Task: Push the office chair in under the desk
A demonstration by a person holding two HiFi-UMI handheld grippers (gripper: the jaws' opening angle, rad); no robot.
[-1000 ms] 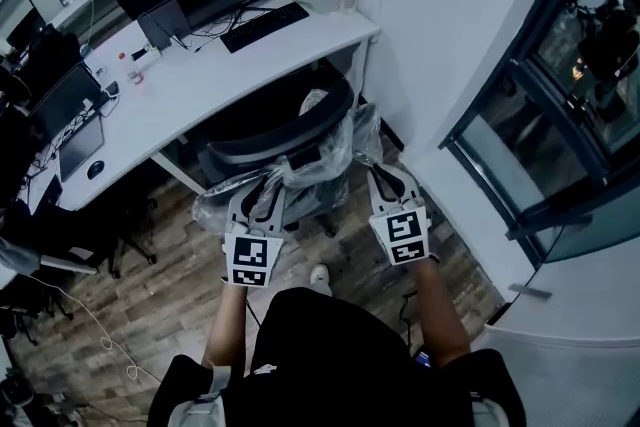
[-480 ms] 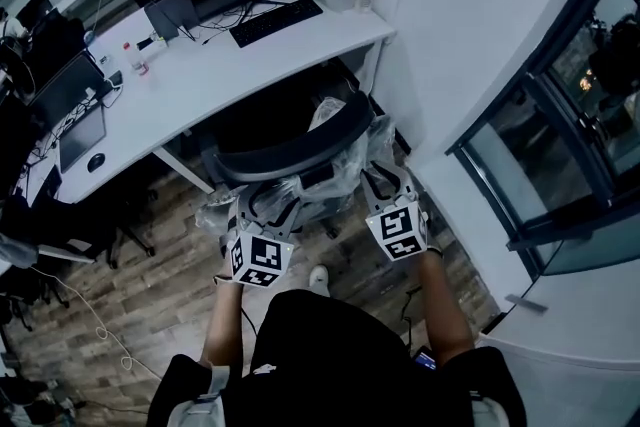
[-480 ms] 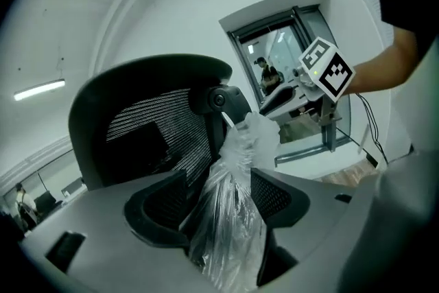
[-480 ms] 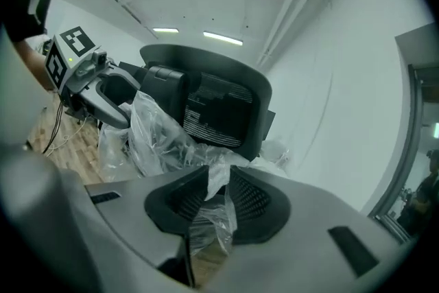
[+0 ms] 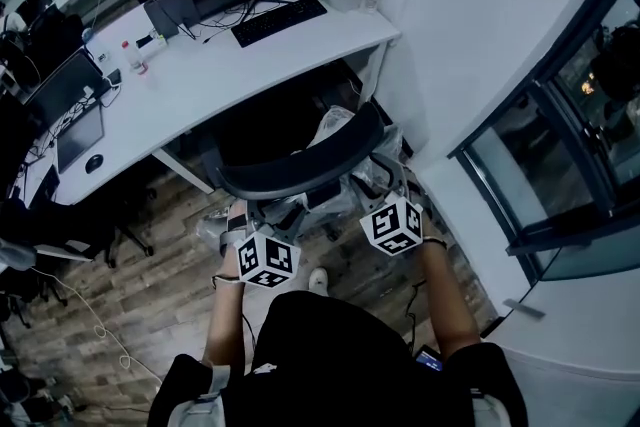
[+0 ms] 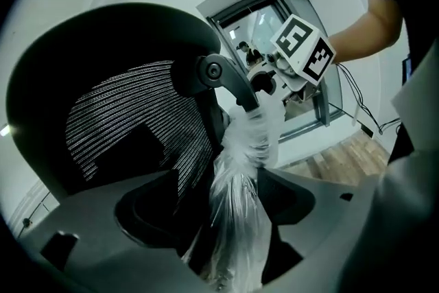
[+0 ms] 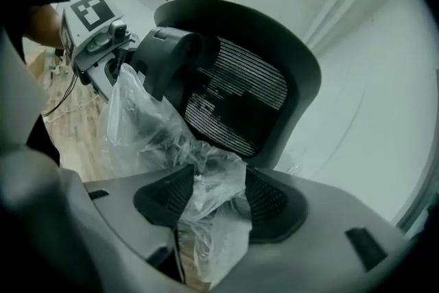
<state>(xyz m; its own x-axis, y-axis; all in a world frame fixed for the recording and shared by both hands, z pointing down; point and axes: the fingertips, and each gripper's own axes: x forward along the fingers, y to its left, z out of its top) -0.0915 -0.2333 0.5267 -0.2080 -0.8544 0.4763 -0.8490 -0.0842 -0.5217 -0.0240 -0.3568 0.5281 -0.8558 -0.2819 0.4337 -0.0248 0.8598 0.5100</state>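
In the head view, the black mesh-backed office chair has its seat in the shadow under the white desk. Its curved backrest stands just outside the desk's edge, close to the white wall. Your left gripper and right gripper sit low behind the backrest, one at each side. If the chair needs to go deeper, push both sides evenly and square to the desk. That way it should roll straight rather than swing toward the desk leg.

The left gripper view shows what the head view cannot. The jaws stand apart, having just been opening, and a twist of clear plastic wrap on the chair's frame runs between them, apparently unpinched.

The right gripper view shows its jaws likewise apart after just opening, with crumpled wrap lying loose between the pads. Neither gripper view shows the desk, so judge the chair's depth from the head view.
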